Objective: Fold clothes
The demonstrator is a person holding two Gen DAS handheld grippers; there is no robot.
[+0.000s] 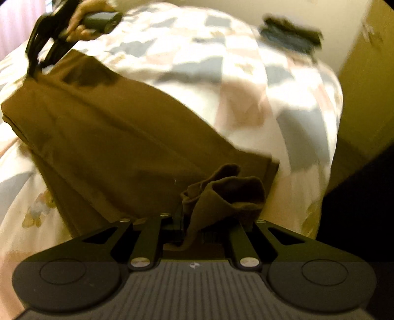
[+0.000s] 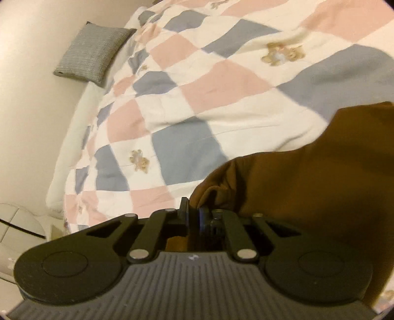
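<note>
Broadly, a bed [image 2: 73, 128] carried a checked quilt [image 2: 202, 86] of pink, blue and white squares with small bear prints. Across the quilt a brown garment [image 1: 118, 137] lay stretched between the two grippers. A grey cushion [image 2: 93, 54] leaned against the wall at the bed's edge, and a dark folded item [image 1: 290, 34], blurred, sat near the far side. The left gripper [image 1: 209, 216] had its fingers pinched shut on a bunched end of the garment. The right gripper [image 2: 194, 214] was likewise clamped on the other end, a hand [image 1: 83, 22] around its handle.
</note>
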